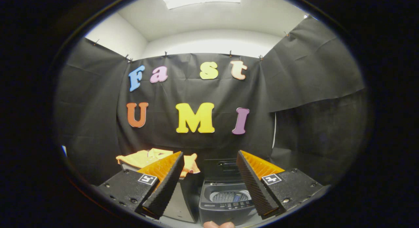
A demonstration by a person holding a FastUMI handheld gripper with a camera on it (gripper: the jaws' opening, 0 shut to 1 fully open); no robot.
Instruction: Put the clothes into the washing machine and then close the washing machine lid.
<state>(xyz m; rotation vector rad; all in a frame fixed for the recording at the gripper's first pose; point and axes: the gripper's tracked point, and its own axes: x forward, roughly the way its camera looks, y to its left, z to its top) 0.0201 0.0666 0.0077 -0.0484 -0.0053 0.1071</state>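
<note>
Black booth, nothing started: clothes [154, 157] sit lower left, washer [226, 200] lid [222, 169] up at bottom centre, my gripper [209, 182] spread and empty.

No words or numbers legible on anything here. Washing machine [226, 201], 12 o'clock from the gripper [209, 153]: the control panel [233, 205] has tiny markings, probably button legends, too small to read. Gripper fingers are spread wide on nothing. The finger block at 8 o'clock from the machine carries a square black-and-white marker tag [147, 179], a pattern and not text.
</note>
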